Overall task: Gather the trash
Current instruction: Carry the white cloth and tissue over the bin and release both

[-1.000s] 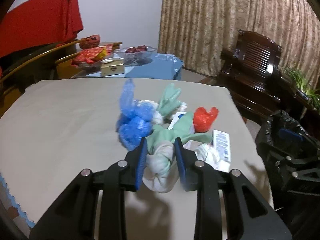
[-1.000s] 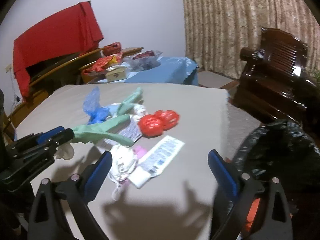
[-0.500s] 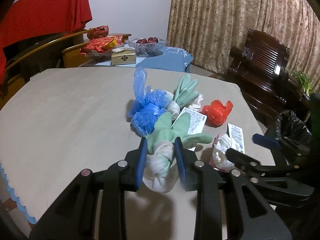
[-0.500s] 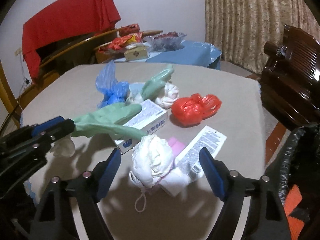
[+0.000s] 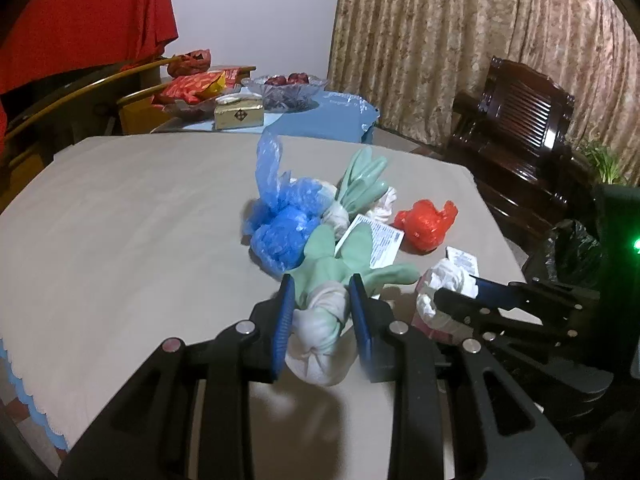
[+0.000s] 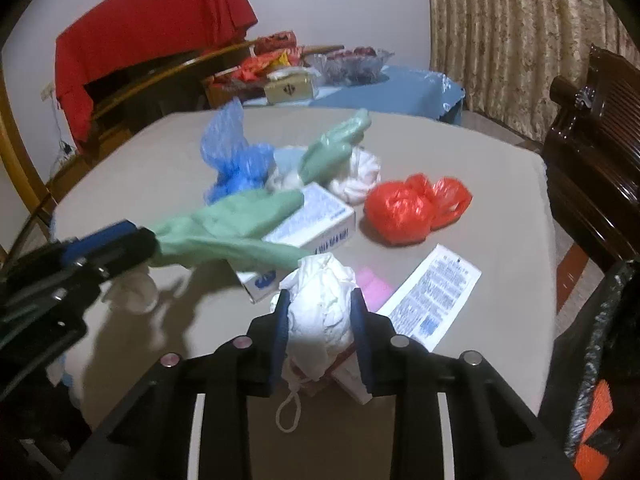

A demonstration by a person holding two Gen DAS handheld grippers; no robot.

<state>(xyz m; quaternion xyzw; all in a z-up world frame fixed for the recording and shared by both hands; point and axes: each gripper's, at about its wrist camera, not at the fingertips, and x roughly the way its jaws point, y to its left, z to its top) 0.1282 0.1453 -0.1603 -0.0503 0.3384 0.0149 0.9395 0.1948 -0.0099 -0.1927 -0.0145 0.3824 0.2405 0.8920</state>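
Right tool (image 6: 320, 320) newly closing around white wad (image 6: 320, 300)

No text could be read: the box (image 6: 308, 216) carried rows of blue print and a blurred blue logo on its end, the flat packet (image 6: 434, 298) dense fine blue print, and the tin (image 5: 239, 114) a dark diamond emblem, all too small or blurred.

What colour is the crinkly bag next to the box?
Bright red plastic bag, clearest in the right wrist view.
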